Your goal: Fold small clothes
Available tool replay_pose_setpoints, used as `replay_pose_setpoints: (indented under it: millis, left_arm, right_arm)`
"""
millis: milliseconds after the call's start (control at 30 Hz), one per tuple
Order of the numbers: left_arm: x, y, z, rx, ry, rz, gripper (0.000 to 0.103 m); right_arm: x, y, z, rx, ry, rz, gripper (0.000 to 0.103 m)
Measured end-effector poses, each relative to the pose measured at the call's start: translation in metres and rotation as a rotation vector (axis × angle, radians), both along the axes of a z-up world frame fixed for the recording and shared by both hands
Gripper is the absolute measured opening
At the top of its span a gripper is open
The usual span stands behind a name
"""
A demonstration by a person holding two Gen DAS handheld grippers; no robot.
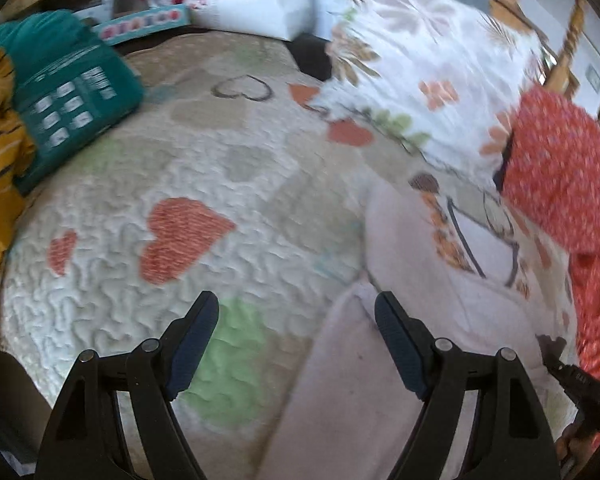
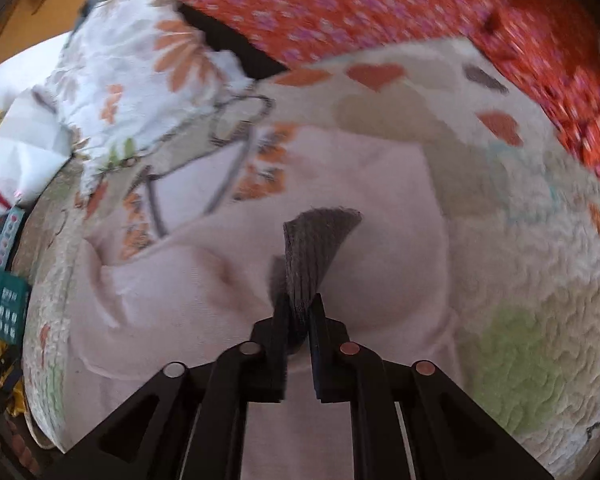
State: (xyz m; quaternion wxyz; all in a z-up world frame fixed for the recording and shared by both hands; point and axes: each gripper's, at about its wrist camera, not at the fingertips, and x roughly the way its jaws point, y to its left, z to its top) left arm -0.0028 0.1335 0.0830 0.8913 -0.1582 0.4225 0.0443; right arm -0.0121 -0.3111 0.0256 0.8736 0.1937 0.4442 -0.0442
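Note:
A pale pink garment [image 1: 400, 352] lies spread on the heart-patterned quilt [image 1: 172, 184]; it also fills the middle of the right wrist view [image 2: 204, 288]. My left gripper [image 1: 296, 316] is open and empty, hovering at the garment's left edge, with its right finger over the cloth. My right gripper [image 2: 300, 304] is shut on a small grey ribbed cloth piece [image 2: 316, 248], which sticks up from the jaws above the pink garment. The tip of the right gripper shows at the right edge of the left wrist view [image 1: 556, 356].
A floral pillow [image 1: 428, 68] and a red patterned cloth [image 1: 560, 168] lie at the far right. A teal package [image 1: 72, 92] and a mustard striped cloth [image 1: 0, 140] sit at the left. White bags and a box [image 1: 148, 24] stand at the back.

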Motion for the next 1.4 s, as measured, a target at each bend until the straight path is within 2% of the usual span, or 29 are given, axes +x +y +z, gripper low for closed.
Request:
replay_pose_setpoints:
  millis: [167,267,367,467,533,600,667,767,867,933,1033,1100,1200,1267,1400]
  left_arm:
    - [0.012,-0.025,-0.005,0.026,0.021,-0.046,0.079]
    - [0.019,-0.040,-0.008,0.040,0.031,-0.086,0.080]
    - [0.032,-0.054,-0.010,0.059,0.038,-0.126,0.079]
    - [0.058,-0.065,-0.017,0.056,0.065,-0.182,0.079]
    - [0.071,-0.069,-0.023,0.109,0.085,-0.172,0.079]
    - [0.084,-0.075,-0.033,0.221,0.115,-0.170,0.079]
    - [0.093,-0.077,-0.044,0.277,0.157,-0.154,0.079]
    - [0.103,-0.069,-0.060,0.219,0.232,-0.120,0.080]
    - [0.106,-0.066,-0.060,0.216,0.223,-0.098,0.080]
    - [0.109,-0.067,-0.060,0.216,0.222,-0.104,0.080]
    - [0.108,-0.067,-0.058,0.204,0.222,-0.112,0.079]
    - [0.102,-0.064,-0.050,0.177,0.200,-0.122,0.079]
    - [0.090,-0.064,-0.035,0.157,0.139,-0.159,0.079]
    - [0.081,-0.062,-0.029,0.166,0.114,-0.186,0.079]
    - [0.065,-0.049,-0.035,0.117,0.148,-0.204,0.079]
  right_arm:
    - [-0.019,-0.031,0.000,-0.008,-0.006,-0.088,0.017]
    - [-0.029,-0.039,0.016,-0.045,-0.048,-0.120,0.017]
    - [-0.030,-0.026,0.034,-0.072,-0.099,-0.075,0.017]
    - [-0.017,0.001,0.036,-0.074,-0.098,0.034,0.017]
    - [-0.005,0.022,0.029,-0.082,-0.075,0.106,0.017]
    - [0.010,0.040,0.018,-0.084,-0.041,0.167,0.017]
    - [0.027,0.053,0.003,-0.112,-0.002,0.184,0.017]
    - [0.050,0.055,-0.016,-0.131,0.030,0.161,0.017]
    - [0.064,0.050,-0.018,-0.112,0.010,0.131,0.021]
    - [0.072,0.047,-0.018,-0.104,0.006,0.117,0.029]
    - [0.081,0.045,-0.018,-0.118,0.001,0.111,0.035]
    - [0.082,0.044,-0.015,-0.110,0.005,0.096,0.035]
    - [0.060,0.044,0.005,-0.134,-0.055,0.051,0.035]
    - [0.041,0.047,0.015,-0.131,-0.084,0.075,0.035]
    - [0.004,0.059,0.012,-0.165,-0.060,0.129,0.037]
